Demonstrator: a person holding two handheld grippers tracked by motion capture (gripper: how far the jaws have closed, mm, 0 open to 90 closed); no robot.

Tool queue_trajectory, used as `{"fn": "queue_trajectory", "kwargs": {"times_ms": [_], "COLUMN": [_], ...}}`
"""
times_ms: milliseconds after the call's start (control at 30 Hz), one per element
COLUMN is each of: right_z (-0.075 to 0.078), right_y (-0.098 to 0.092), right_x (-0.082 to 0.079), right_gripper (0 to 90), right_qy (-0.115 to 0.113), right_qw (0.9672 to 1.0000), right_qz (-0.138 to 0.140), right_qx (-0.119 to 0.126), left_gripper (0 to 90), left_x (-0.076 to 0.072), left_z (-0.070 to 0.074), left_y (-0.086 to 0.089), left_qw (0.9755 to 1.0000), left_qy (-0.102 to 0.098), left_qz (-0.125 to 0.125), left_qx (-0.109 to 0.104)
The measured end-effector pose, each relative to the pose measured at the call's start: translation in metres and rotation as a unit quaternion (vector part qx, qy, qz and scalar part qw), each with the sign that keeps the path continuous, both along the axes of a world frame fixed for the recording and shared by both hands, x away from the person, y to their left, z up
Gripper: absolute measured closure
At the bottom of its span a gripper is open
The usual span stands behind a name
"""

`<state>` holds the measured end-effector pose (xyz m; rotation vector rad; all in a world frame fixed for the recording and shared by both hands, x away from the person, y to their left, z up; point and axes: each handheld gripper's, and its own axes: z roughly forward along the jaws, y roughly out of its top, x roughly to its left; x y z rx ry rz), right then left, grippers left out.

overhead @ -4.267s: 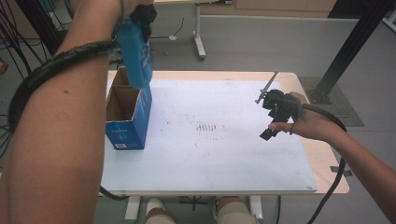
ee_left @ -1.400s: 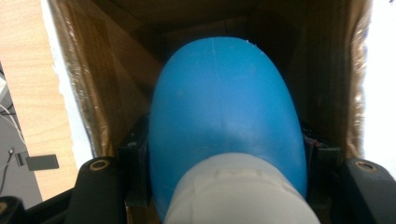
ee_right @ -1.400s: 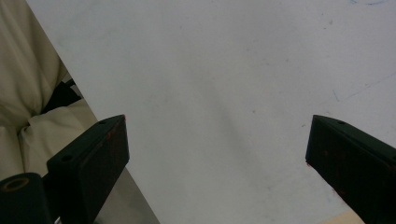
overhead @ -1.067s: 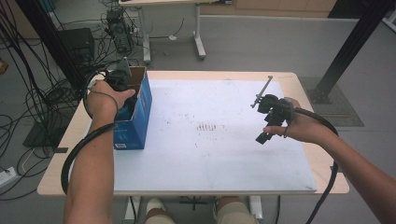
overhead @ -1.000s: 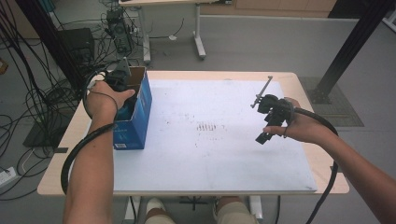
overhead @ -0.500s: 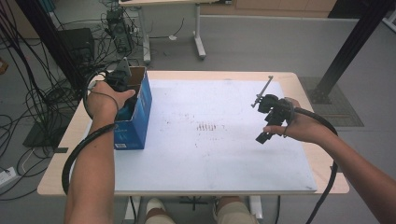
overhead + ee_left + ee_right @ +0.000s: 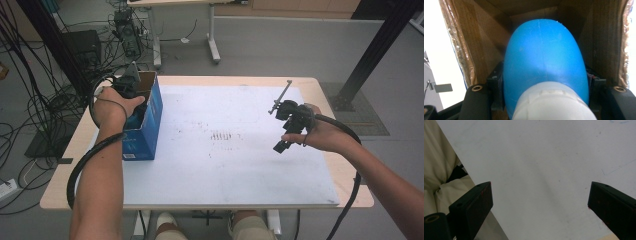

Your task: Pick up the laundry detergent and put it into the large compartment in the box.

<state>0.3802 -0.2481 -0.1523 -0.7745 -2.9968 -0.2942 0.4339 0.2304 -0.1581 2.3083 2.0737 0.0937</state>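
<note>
Lab/test room w/ grey floor: black cable bundles far left, electronics rig behind, black metal post far right, white-topped worktable

Your left gripper points steeply down, its fingers clamped tight, your left forearm stretched forward from the bottom edge. Your right gripper hangs off to the right, fingers spread wide with nothing between them.

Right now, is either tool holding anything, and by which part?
The left tool grips a blue bottle by its sides just below the white cap, inside the cardboard box. The right tool is open, holding nothing.
</note>
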Motion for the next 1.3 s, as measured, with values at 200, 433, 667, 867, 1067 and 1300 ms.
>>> {"fn": "queue_trajectory", "kwargs": {"times_ms": [200, 433, 667, 867, 1067, 1300], "right_z": [0.0007, 0.0013, 0.001, 0.0027, 0.005, 0.0061], "right_y": [0.0004, 0.0006, 0.0006, 0.0001, -0.001, -0.0022], "right_x": [-0.0001, -0.0007, -0.0009, -0.0017, -0.0029, -0.0044], "right_gripper": [5.7, 5.8, 5.8, 5.7, 5.7, 5.8], "right_qy": [0.0, 0.0, 0.0, -0.001, -0.004, -0.006], "right_qw": [1.0, 1.0, 1.0, 1.0, 1.0, 1.0], "right_qz": [0.001, 0.0, -0.001, 0.0, 0.0, -0.001], "right_qx": [-0.001, -0.002, -0.002, -0.001, -0.003, -0.002], "left_gripper": [36.7, 36.7, 36.7, 36.7, 36.7, 36.7], "left_x": [-0.0005, -0.0005, -0.0013, -0.0018, -0.0022, -0.0035], "left_z": [-0.0001, -0.0003, -0.0005, -0.0005, -0.0006, -0.0007], "left_y": [-0.0002, 0.0002, 0.0011, 0.0013, 0.0011, 0.0007], "left_qw": [1.0, 1.0, 1.0, 1.0, 1.0, 1.0], "left_qy": [-0.001, -0.001, -0.002, -0.002, -0.003, -0.005], "left_qz": [0.002, 0.004, 0.005, 0.006, 0.007, 0.008], "left_qx": [-0.001, -0.001, -0.002, -0.003, -0.003, -0.003]}}
